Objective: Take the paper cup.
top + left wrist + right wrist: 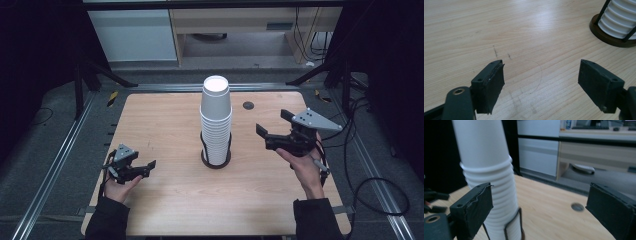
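Note:
A tall stack of white paper cups [216, 122] stands upside down in a dark wire holder with a round base [216, 161] at the middle of the wooden table [165, 125]. My left gripper [146, 168] rests low near the table's front left, pointing right toward the stack; in its own view the left gripper [541, 82] is open over bare wood, the holder base [610, 37] at the upper right. My right gripper [272, 122] is raised to the right of the stack, pointing at it. It [539, 207] stands open, empty, with the cups [490, 177] beyond its left jaw.
A small dark round cable hole [248, 105] lies in the tabletop behind and right of the stack. Metal rails [55, 165] run along both sides of the table. Cables [370, 185] trail on the floor at the right. A cabinet [250, 25] stands beyond the far edge.

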